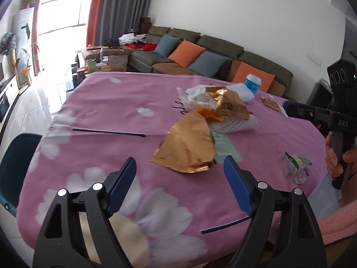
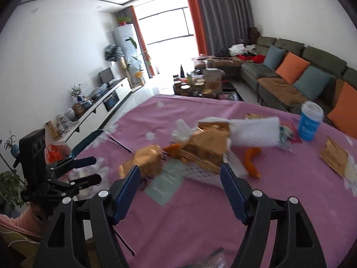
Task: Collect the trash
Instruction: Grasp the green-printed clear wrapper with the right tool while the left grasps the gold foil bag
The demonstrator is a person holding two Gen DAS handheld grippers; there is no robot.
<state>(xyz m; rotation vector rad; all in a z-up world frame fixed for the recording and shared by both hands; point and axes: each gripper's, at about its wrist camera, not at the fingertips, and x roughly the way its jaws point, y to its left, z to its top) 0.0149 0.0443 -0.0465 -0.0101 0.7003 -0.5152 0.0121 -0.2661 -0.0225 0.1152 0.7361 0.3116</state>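
Trash lies on a table under a pink flowered cloth (image 1: 107, 102). A crumpled gold foil bag (image 1: 186, 147) lies just ahead of my open, empty left gripper (image 1: 179, 167). Behind it is a pile: another gold bag (image 1: 229, 102), orange peel (image 1: 209, 114), white foam netting (image 1: 236, 125) and white plastic (image 1: 196, 93). A clear green-printed wrapper (image 1: 297, 167) lies at the right edge. My right gripper (image 2: 179, 174) is open and empty, near the pile (image 2: 207, 147). The left gripper (image 2: 86, 169) also shows in the right wrist view, open.
A dark teal bin (image 1: 15, 167) stands beside the table's left edge. A blue cup (image 2: 310, 122) and a flat gold wrapper (image 2: 334, 154) sit at the far right of the table. A sofa (image 1: 200, 51) with cushions runs behind.
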